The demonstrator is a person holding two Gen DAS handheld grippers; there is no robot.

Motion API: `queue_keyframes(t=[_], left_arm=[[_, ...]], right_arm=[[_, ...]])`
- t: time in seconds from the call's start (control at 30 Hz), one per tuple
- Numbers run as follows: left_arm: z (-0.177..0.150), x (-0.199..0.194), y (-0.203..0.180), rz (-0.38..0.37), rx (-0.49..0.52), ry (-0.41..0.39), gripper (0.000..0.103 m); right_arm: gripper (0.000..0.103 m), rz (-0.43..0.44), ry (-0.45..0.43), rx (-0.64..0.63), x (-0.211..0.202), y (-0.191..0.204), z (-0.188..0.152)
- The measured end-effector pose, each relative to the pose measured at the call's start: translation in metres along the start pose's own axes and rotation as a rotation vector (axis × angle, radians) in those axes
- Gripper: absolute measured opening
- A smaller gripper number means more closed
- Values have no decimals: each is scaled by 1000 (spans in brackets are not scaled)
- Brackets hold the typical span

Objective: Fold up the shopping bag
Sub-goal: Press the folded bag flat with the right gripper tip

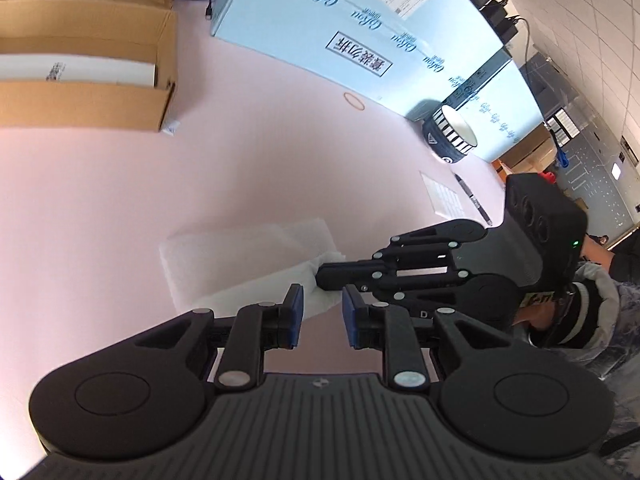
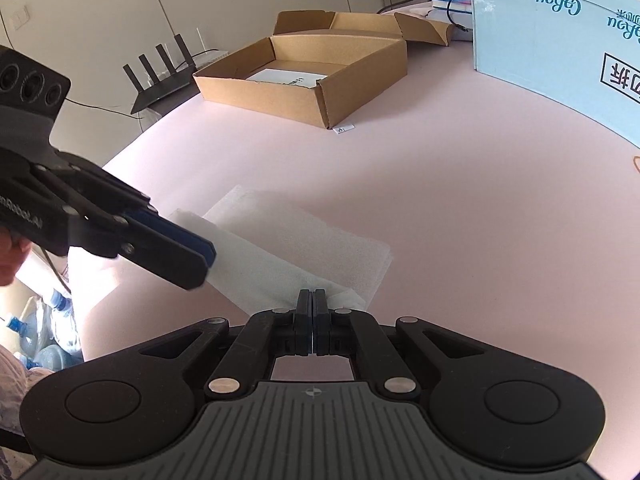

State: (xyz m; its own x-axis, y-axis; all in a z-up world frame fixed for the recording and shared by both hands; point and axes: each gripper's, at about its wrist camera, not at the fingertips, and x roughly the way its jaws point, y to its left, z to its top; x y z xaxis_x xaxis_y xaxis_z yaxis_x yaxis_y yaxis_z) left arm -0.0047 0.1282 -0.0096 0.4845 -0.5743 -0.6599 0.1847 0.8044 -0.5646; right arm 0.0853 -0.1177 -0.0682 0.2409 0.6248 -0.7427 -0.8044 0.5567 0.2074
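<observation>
right tongs [image 2: 311, 300] pinch bag [image 2: 304, 248] corner | left tongs [image 1: 322, 312] apart (empty)

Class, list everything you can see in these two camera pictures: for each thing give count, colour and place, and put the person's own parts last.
shopping bag: one, white, partly folded, near edge of table
table: one, pale pink, under everything
cardboard box: one, brown, open, far left
large carton: one, light blue, far side
mug: one, black and white, beside carton
pen: one, dark, right side
router: one, black, beyond table
left gripper: one, black, jaws apart, over bag
right gripper: one, black, shut on bag edge
hand: one, behind right gripper
</observation>
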Motion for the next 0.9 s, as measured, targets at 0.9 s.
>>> queue_keyframes(t=[0.9], left_arm=[[8, 7, 53, 50, -58, 11, 2]], right_arm=[[1, -165, -30, -306, 4, 42, -13]])
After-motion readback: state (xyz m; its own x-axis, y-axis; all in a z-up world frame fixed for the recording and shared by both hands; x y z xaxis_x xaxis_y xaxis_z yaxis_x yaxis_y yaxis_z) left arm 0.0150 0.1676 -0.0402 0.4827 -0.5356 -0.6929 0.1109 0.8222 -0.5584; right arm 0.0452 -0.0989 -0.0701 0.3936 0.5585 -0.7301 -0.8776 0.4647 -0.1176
